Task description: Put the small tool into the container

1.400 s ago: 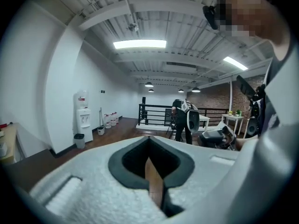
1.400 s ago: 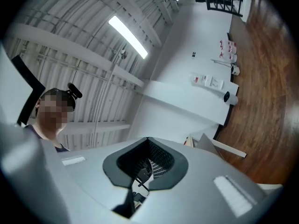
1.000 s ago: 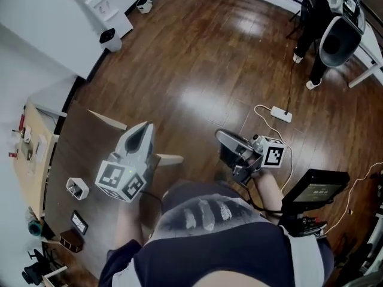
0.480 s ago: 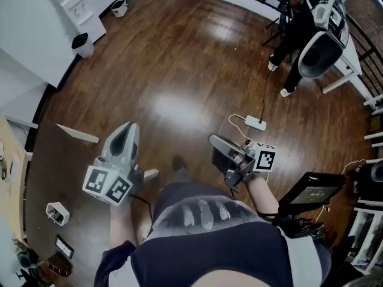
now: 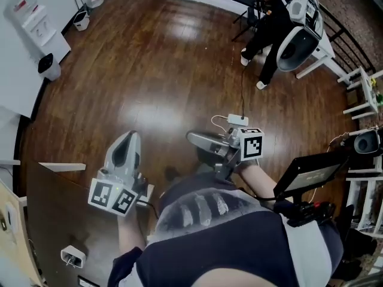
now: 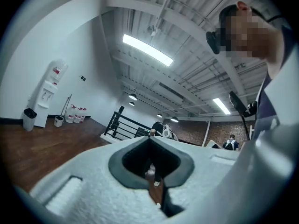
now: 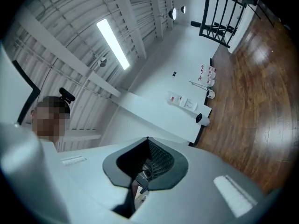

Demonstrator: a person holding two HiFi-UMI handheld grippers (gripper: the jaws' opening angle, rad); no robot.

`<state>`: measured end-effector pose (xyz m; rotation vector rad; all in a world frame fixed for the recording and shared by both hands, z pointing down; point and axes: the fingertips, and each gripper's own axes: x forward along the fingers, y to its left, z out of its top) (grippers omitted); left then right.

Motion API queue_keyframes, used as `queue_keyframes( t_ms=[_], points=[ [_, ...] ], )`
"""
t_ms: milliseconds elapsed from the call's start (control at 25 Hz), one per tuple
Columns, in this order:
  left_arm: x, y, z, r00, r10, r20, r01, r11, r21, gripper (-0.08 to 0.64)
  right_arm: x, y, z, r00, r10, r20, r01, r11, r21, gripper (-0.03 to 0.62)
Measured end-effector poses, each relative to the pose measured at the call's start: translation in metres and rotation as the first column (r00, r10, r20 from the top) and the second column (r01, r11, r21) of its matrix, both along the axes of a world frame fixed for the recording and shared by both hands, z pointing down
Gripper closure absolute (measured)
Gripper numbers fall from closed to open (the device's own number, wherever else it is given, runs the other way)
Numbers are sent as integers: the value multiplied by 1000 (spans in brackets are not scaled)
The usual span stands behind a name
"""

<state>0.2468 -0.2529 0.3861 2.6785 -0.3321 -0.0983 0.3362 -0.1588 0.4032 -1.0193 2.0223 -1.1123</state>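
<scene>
L gripper [image 5: 128, 139]: jaws pressed together, empty, over wood floor [image 5: 149, 70]. R gripper [image 5: 194, 138]: same, clenched, nothing held. White container [image 5: 73, 256]: on dark table [image 5: 54, 208], well apart from both. Small tool: we can't make it out.

Lighting: bright ceiling strip lights [image 6: 147, 50] above jaws; glare on floor [image 5: 158, 109] beyond; fisheye corners black (near jaws blurred).

Dark table [image 5: 63, 211] with white container [image 5: 74, 256]
</scene>
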Motion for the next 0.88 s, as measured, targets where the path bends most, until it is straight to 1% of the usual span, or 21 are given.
queue_keyframes(
  t_ms=[160, 240, 280, 320, 440, 480, 560, 640, 680, 760, 840, 880],
  points=[
    [2, -12, 5, 999, -41, 2, 41, 999, -29, 561, 7, -20, -6, 998, -46, 29, 46, 999, 24, 591],
    [2, -20, 2, 999, -54, -4, 54, 997, -47, 561, 9, -33, -6, 998, -65, 18, 65, 998, 15, 591],
    [5, -26, -1, 998, -61, -4, 61, 997, -45, 561, 11, -42, -8, 997, -81, 11, 80, 997, 13, 591],
    [10, -30, -3, 997, -71, 5, 71, 997, -31, 561, 14, -50, -9, 995, -103, 13, 103, 995, 16, 591],
    [27, -32, 2, 993, -102, 67, 100, 994, 33, 561, 19, -69, -5, 979, -193, 58, 192, 981, 21, 591],
    [35, -32, 5, 990, -113, 82, 110, 993, 40, 561, 23, -73, -2, 974, -218, 59, 217, 976, 18, 591],
    [53, -41, 9, 984, -149, 99, 147, 989, 27, 561, 40, -85, -1, 965, -257, 47, 256, 966, 22, 591],
    [75, -49, 9, 975, -187, 118, 185, 982, 21, 561, 64, -99, -8, 956, -288, 57, 286, 957, 51, 591],
    [88, -51, 9, 971, -193, 142, 189, 981, 40, 561, 78, -104, -9, 952, -298, 63, 294, 953, 68, 591],
    [120, -53, 10, 955, -187, 230, 160, 978, 131, 561, 113, -111, -6, 951, -297, 85, 290, 953, 89, 591],
    [153, -56, 9, 928, -202, 312, 130, 963, 237, 561, 147, -113, 3, 947, -290, 136, 282, 956, 81, 591],
    [168, -59, 7, 918, -218, 331, 131, 955, 267, 561, 161, -113, 7, 940, -296, 169, 287, 955, 75, 591]
  ],
)
